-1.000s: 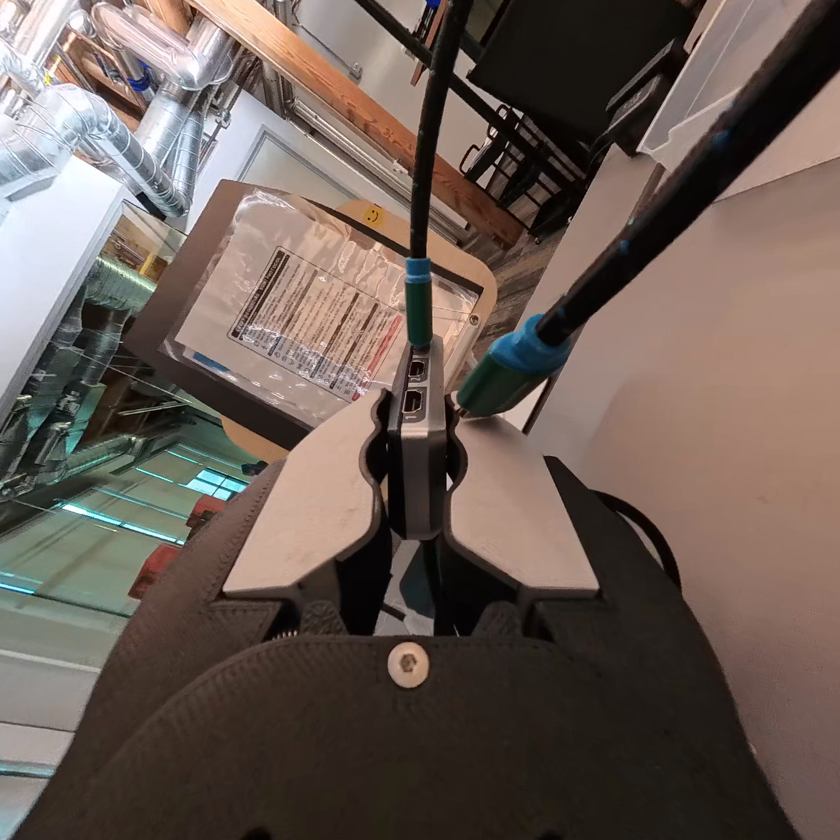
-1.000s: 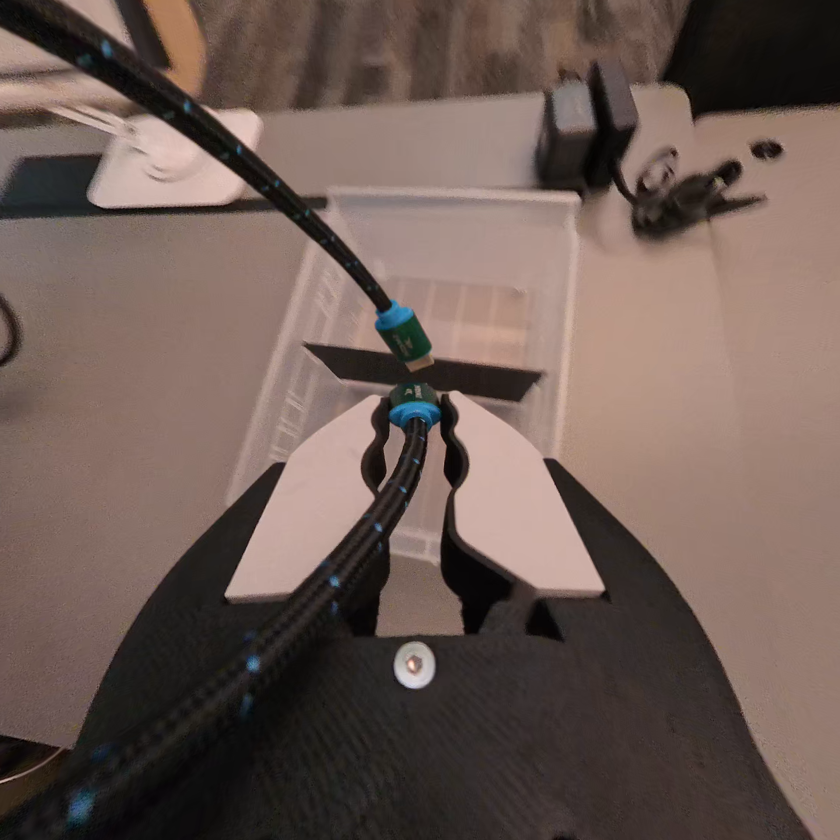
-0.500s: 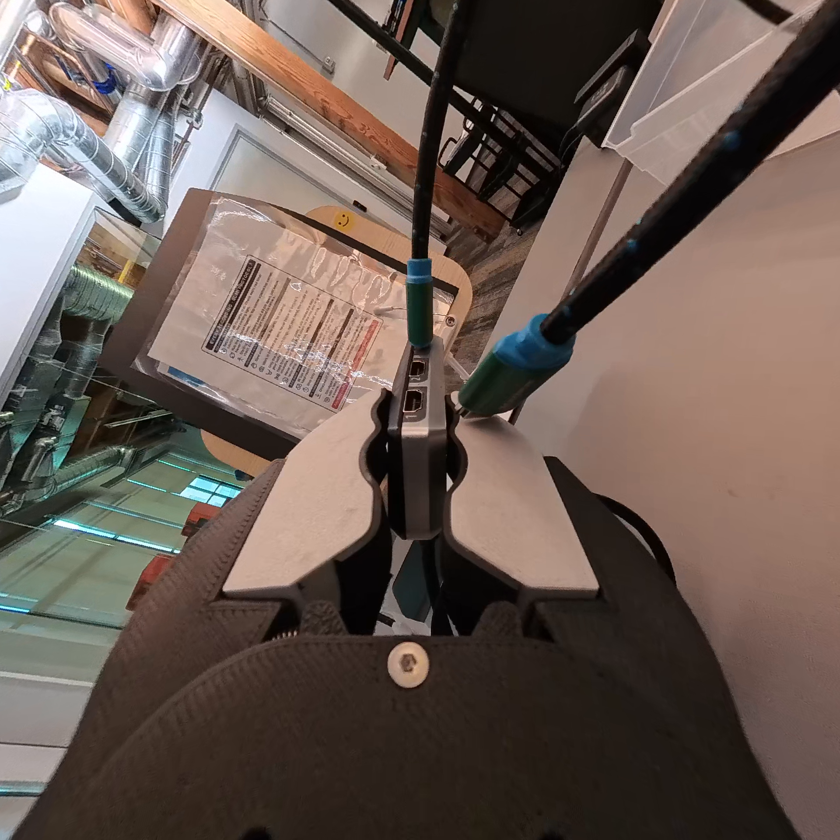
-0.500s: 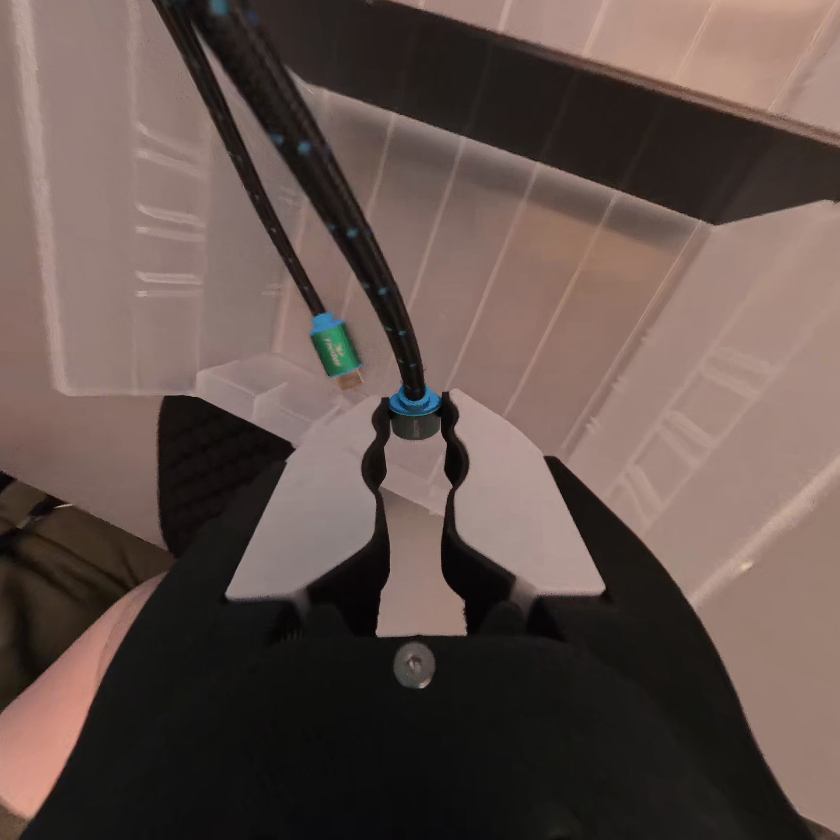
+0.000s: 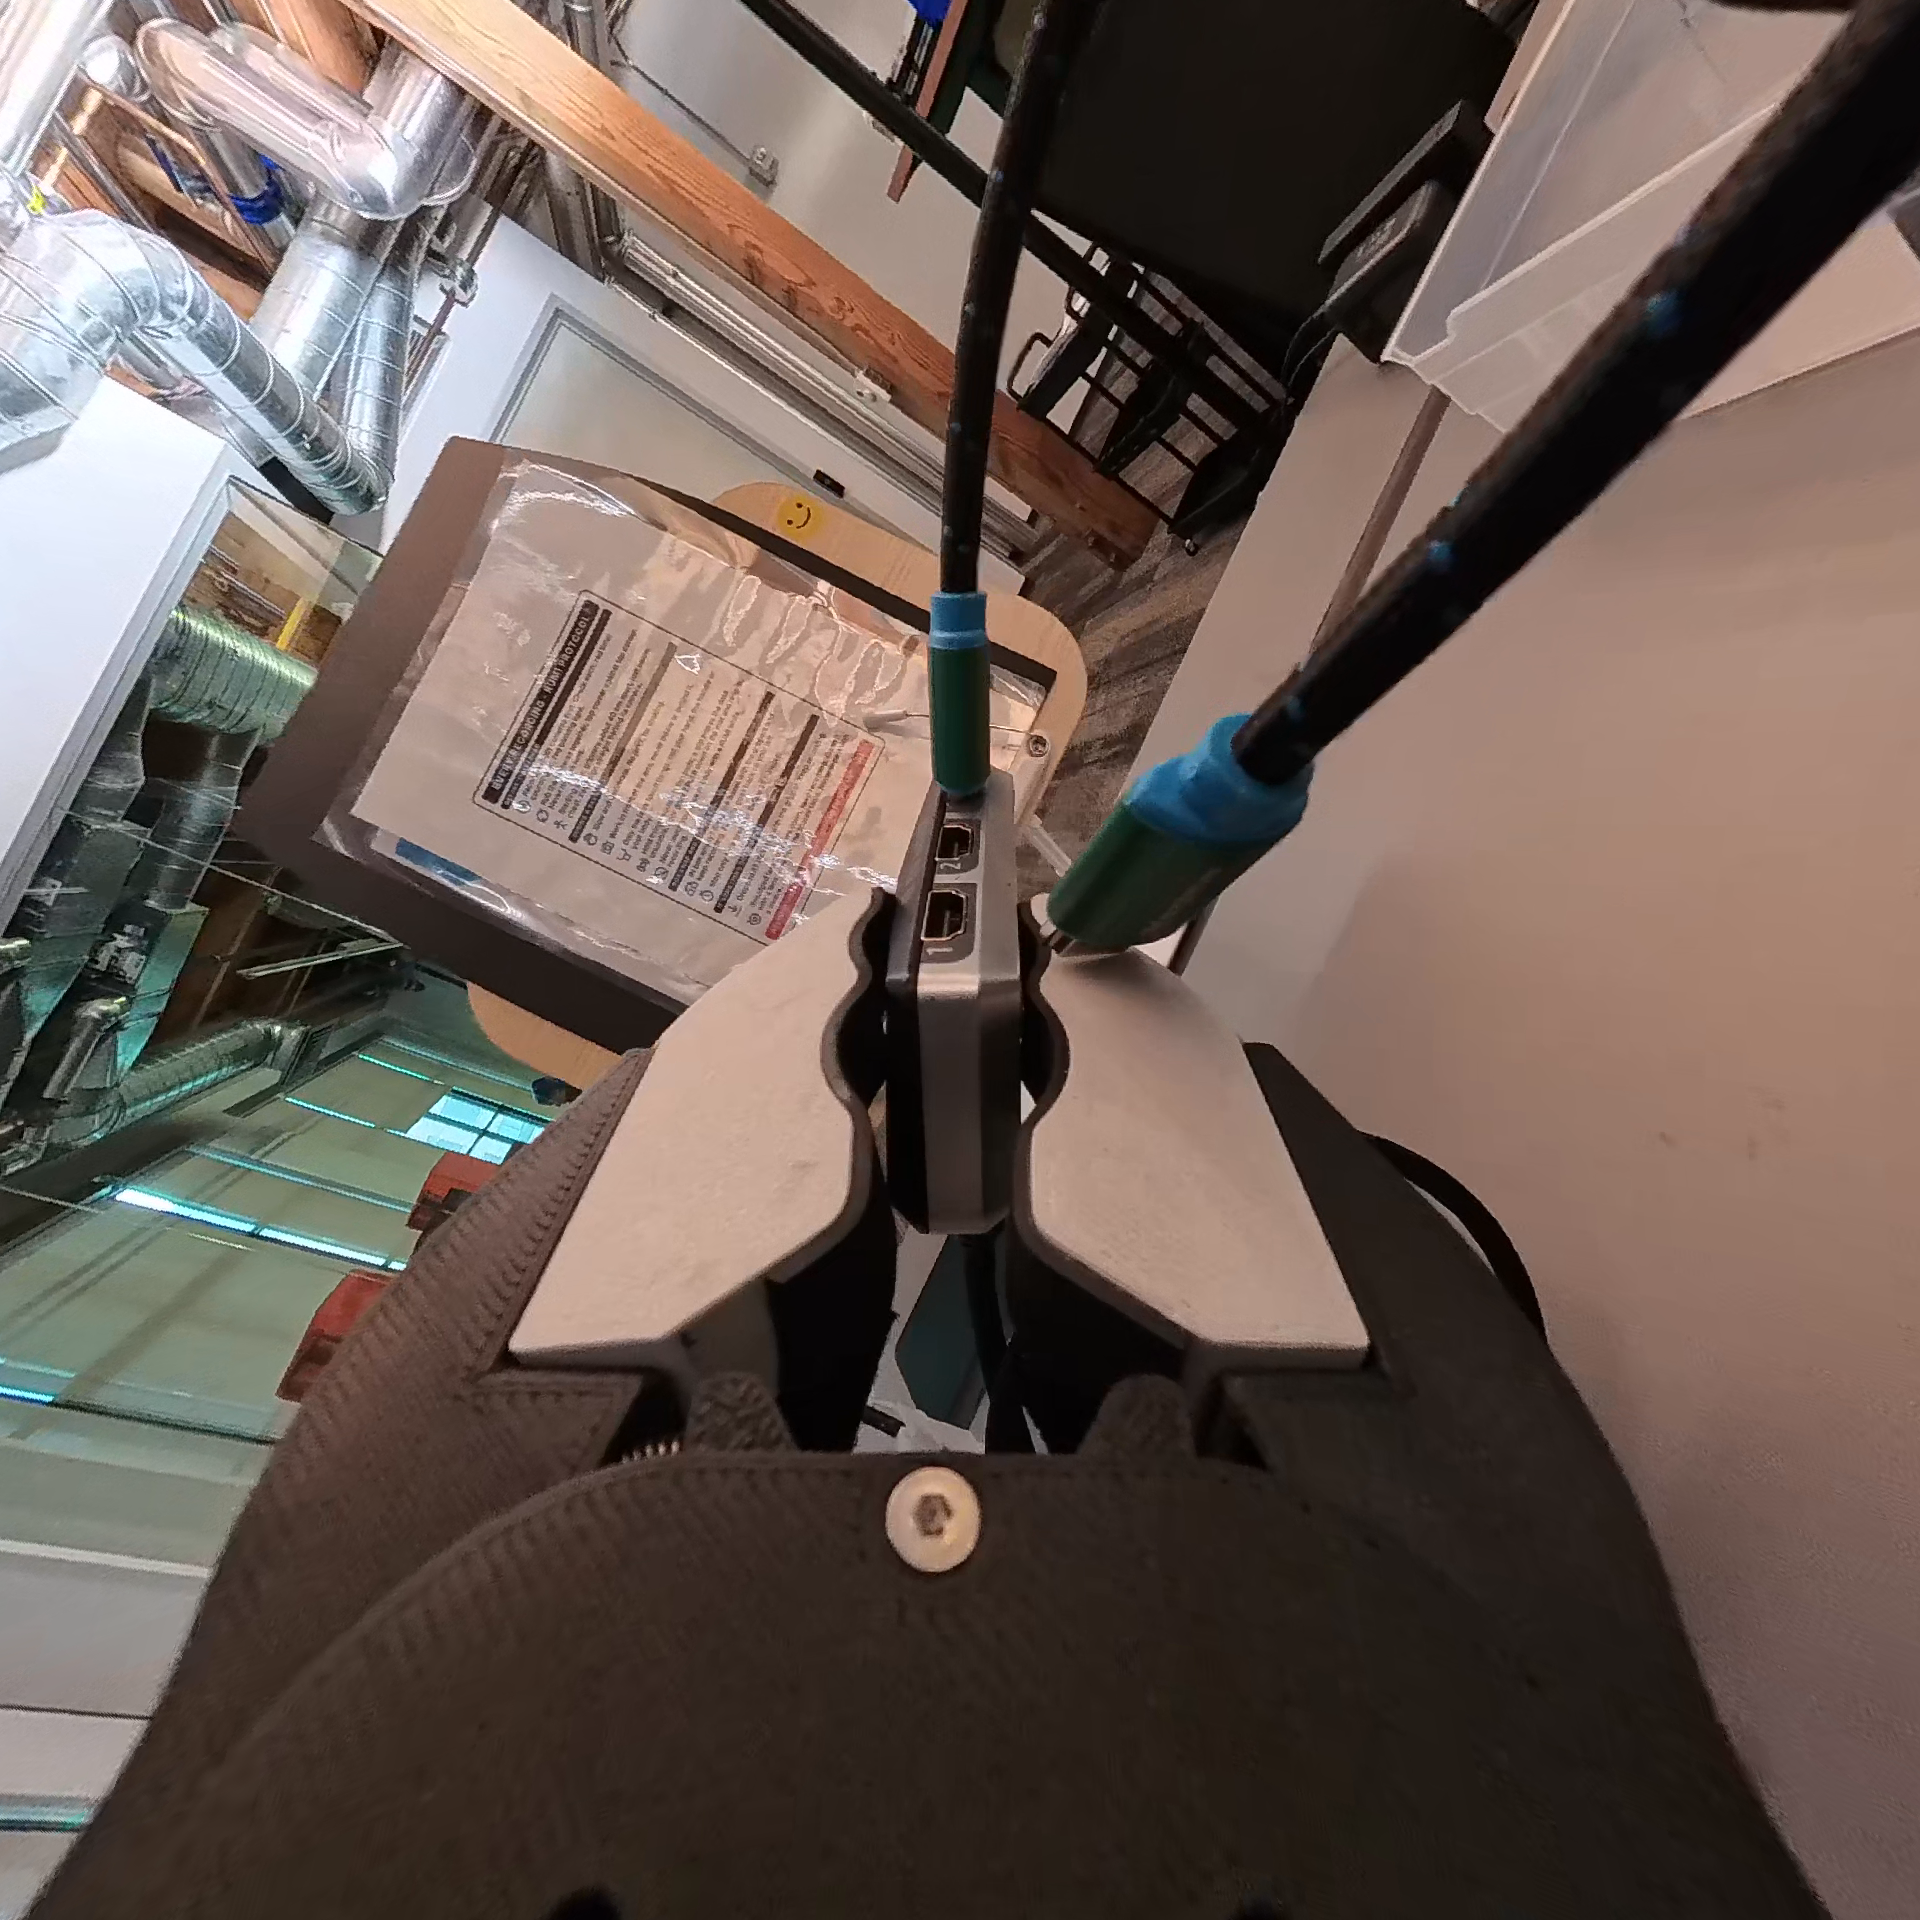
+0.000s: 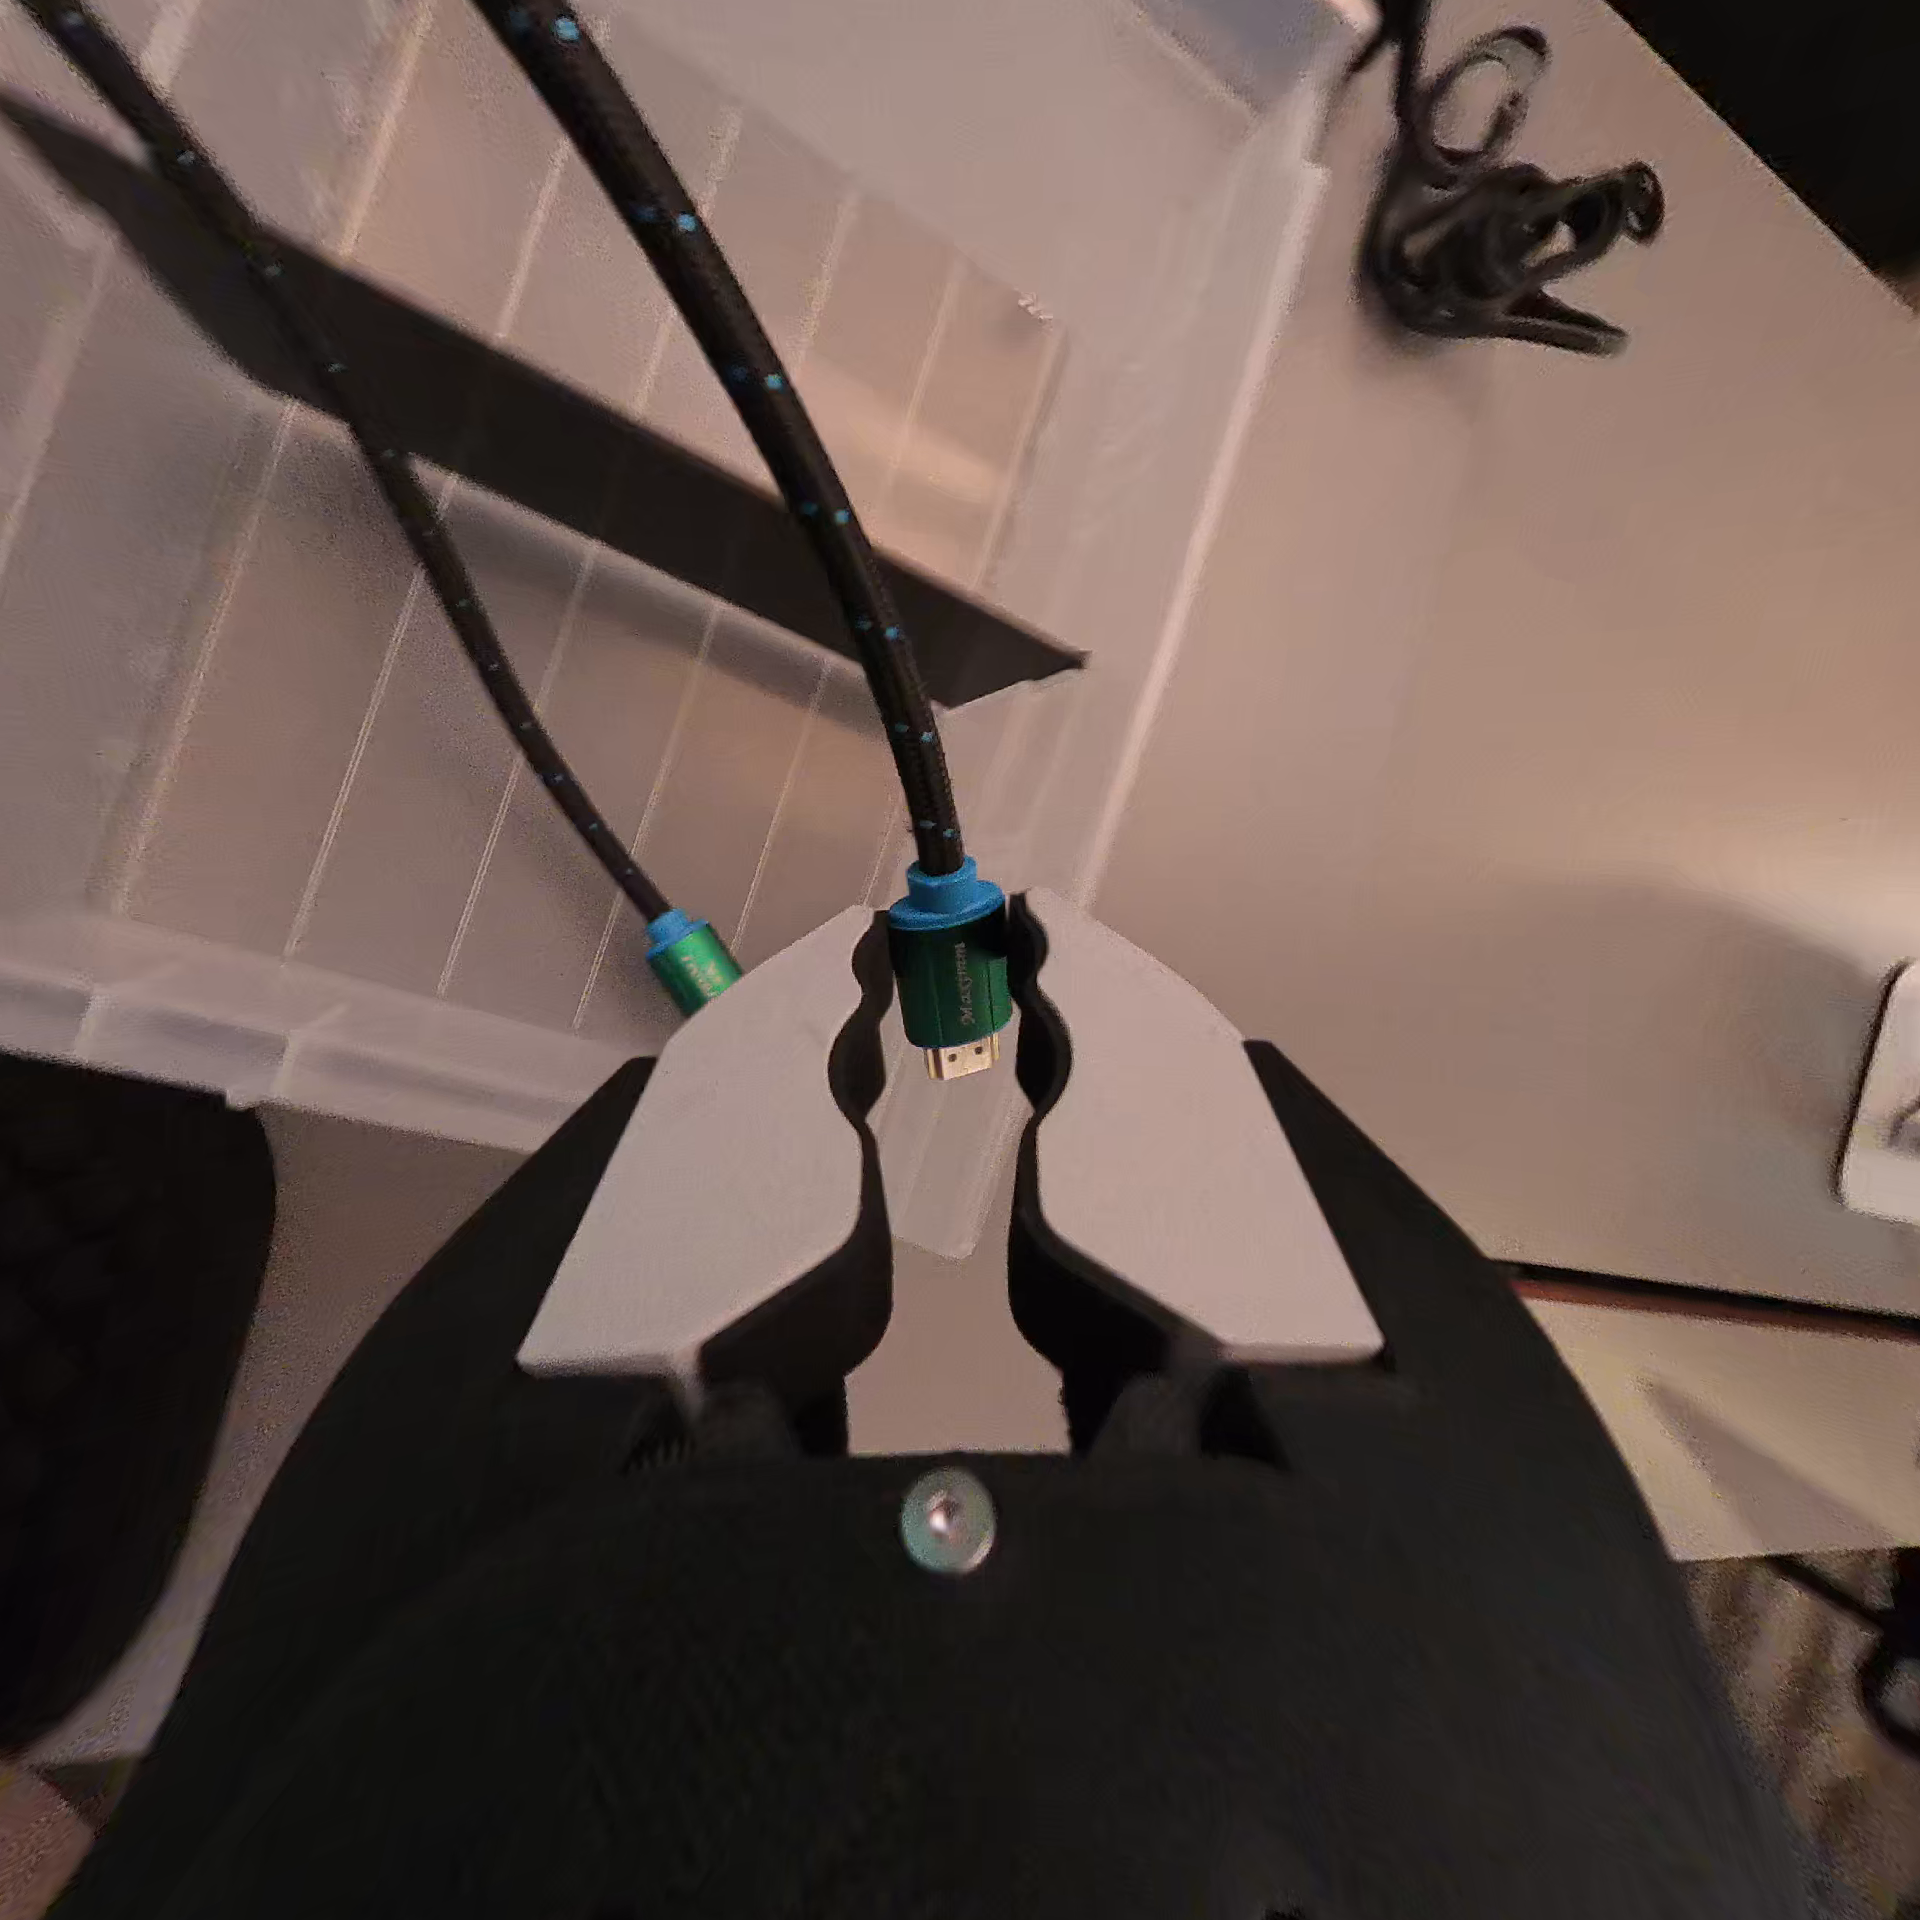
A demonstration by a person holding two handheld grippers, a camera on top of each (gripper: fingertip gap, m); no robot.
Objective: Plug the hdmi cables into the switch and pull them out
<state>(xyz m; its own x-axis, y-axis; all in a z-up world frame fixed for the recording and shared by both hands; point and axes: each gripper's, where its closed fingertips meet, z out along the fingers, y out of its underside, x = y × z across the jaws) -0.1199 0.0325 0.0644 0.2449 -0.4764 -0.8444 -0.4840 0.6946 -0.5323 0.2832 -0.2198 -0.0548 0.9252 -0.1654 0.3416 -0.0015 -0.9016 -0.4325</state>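
My left gripper (image 5: 951, 914) is shut on the grey HDMI switch (image 5: 954, 1049), held edge-on. Two of its ports (image 5: 945, 914) face me empty. A green plug with a blue collar (image 5: 958, 717) sits in the switch's far end, its braided cable running up. A second green plug (image 5: 1164, 862) lies against my right fingertip, outside the switch. My right gripper (image 6: 951, 925) is shut on a green HDMI plug (image 6: 951, 977), its gold tip pointing back at the camera. Another green plug (image 6: 691, 961) hangs just left of it.
A clear plastic bin (image 6: 727, 312) fills the space behind the right gripper, with a dark strip across it. A bundle of black cable (image 6: 1507, 239) lies on the pale table at upper right. The left view shows a bagged sheet on a board (image 5: 665, 758) and the pale table (image 5: 1610, 935).
The right gripper has swung and turned with its plug, so the gold tip now faces the camera and the table shows on the right. The left gripper has stayed almost still on the switch.
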